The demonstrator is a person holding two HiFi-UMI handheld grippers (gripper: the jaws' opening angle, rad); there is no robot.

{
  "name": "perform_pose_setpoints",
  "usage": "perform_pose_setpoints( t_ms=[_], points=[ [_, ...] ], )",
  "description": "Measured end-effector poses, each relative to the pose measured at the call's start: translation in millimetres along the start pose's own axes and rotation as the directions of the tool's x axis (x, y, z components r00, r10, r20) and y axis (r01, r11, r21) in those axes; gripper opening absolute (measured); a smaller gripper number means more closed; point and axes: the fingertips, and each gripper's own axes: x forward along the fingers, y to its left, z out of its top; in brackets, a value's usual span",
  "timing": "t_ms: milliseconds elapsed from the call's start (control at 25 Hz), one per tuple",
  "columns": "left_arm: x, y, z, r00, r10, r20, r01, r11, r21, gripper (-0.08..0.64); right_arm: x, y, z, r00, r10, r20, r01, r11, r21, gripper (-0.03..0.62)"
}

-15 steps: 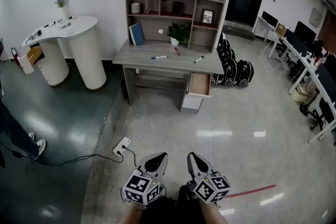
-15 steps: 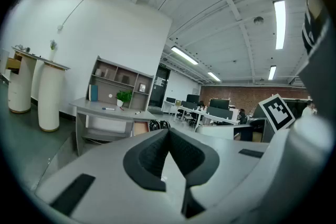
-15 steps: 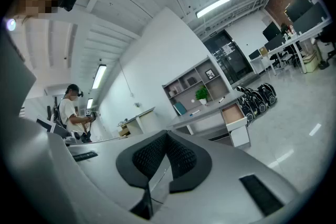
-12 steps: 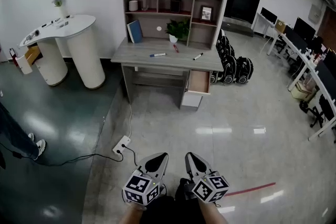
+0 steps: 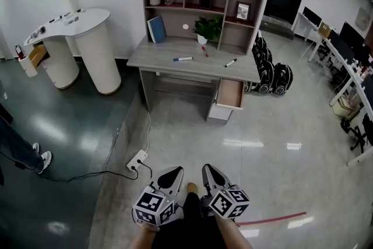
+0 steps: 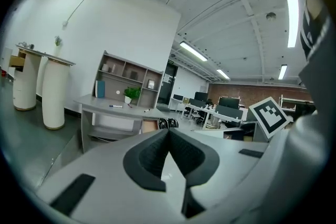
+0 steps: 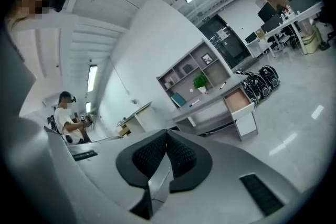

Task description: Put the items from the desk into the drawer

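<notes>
A grey desk [image 5: 157,59] with a shelf unit stands far ahead across the floor. On its top lie a blue-capped marker [image 5: 182,59], a red pen [image 5: 204,51] and a black marker [image 5: 231,62]. The wooden drawer [image 5: 231,94] at the desk's right side is pulled out. My left gripper [image 5: 171,172] and right gripper [image 5: 210,172] are held close to my body at the bottom of the head view, far from the desk. Both are shut and hold nothing. The desk [image 6: 113,107] shows in the left gripper view, and the drawer [image 7: 239,100] in the right gripper view.
A white curved counter [image 5: 76,23] stands left of the desk. A power strip [image 5: 137,161] with a cable lies on the floor between me and the desk. Black backpacks [image 5: 271,73] sit right of the desk. A person's leg [image 5: 20,151] is at the left edge. Office desks [image 5: 349,61] line the right.
The head view has shifted, so the desk sits slightly further right and nearer. Both grippers stay shut in front of my body.
</notes>
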Motion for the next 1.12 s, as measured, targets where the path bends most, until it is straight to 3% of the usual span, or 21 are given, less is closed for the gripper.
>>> perform_pose_setpoints(
  t_ms=[280,440,760,1120],
  points=[
    [65,51,42,0.998,0.061,0.013,-0.062,0.997,0.052,0.025,94,-15,47,0.997,0.076,0.008,-0.076,0.997,-0.011,0.015],
    [101,75,63,0.996,0.076,0.045,-0.075,0.997,-0.008,0.025,132,-29,68,0.994,0.11,0.003,-0.11,0.994,-0.021,0.015],
    [172,101,78,0.994,0.086,0.069,-0.084,0.996,-0.033,0.025,186,-69,101,0.992,0.13,-0.002,-0.13,0.991,-0.023,0.015],
    [204,112,81,0.994,0.088,0.065,-0.082,0.993,-0.082,0.025,209,-87,113,0.992,0.125,-0.032,-0.126,0.991,-0.051,0.015]
  ],
)
